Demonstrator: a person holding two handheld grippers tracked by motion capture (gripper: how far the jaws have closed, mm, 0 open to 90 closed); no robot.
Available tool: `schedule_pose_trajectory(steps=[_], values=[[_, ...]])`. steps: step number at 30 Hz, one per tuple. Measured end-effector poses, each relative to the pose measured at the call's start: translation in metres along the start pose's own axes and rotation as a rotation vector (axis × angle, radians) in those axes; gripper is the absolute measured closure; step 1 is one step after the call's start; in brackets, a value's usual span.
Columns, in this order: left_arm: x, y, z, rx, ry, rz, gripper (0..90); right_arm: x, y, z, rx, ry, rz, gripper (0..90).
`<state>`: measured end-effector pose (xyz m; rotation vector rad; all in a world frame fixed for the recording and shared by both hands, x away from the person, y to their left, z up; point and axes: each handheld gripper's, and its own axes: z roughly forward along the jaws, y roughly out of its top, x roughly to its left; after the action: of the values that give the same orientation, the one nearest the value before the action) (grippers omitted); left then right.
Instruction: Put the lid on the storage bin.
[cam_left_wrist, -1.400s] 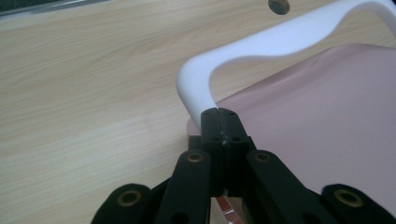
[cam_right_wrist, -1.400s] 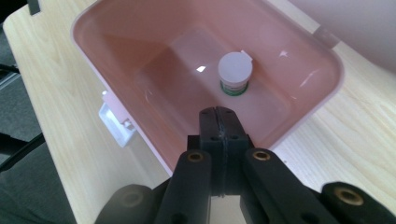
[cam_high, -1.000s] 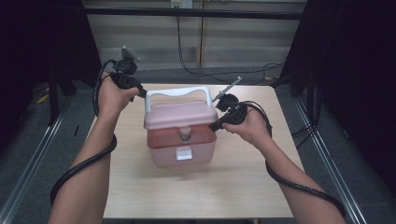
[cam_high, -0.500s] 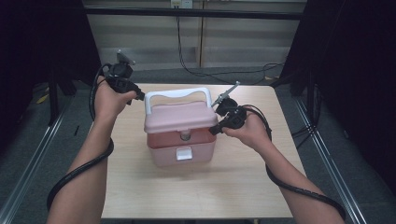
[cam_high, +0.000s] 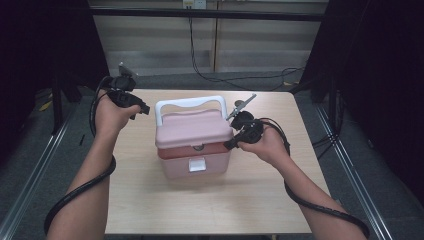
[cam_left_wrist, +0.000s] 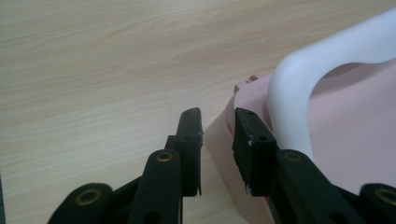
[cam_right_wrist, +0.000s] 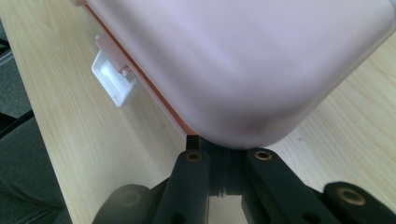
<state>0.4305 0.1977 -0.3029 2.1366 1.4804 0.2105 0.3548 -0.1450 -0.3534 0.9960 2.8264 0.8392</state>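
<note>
A pink box (cam_high: 195, 167) with a pink lid (cam_high: 192, 127) and a white handle (cam_high: 190, 101) stands mid-table. My left gripper (cam_high: 145, 110) hovers by the handle's left end (cam_left_wrist: 299, 93). Its jaws have just been opening; in the gap of the left gripper (cam_left_wrist: 217, 116) show only tabletop and the lid's edge, and the pads press on nothing. My right gripper (cam_high: 231, 144) is shut at the lid's front right corner (cam_right_wrist: 243, 93). The tips of the right gripper (cam_right_wrist: 219, 144) are hidden under that corner, so whether they pinch the rim I cannot tell. An orange seam runs under the lid.
The wooden table (cam_high: 250, 200) has bare room in front of and beside the box. A white latch (cam_high: 197, 165) sits on the box's front (cam_right_wrist: 112, 77). Cables trail from both grippers along my forearms. Dark frames and floor surround the table.
The left gripper's jaws have parted and come away from the handle's left end, sinking slightly. The right gripper and the box have stayed put.
</note>
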Motion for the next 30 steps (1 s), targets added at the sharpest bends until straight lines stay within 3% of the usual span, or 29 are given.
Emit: schedule_pose_trajectory(steps=[11,30], values=[[0.01,-0.012,0.008,0.019,0.012,-0.017,69.3,0.002,-0.001,-0.002,0.002,-0.009,-0.001,87.5],[0.016,-0.023,0.018,0.026,0.011,-0.029,65.2,0.0,-0.011,-0.002,-0.015,0.0,0.017,84.5]])
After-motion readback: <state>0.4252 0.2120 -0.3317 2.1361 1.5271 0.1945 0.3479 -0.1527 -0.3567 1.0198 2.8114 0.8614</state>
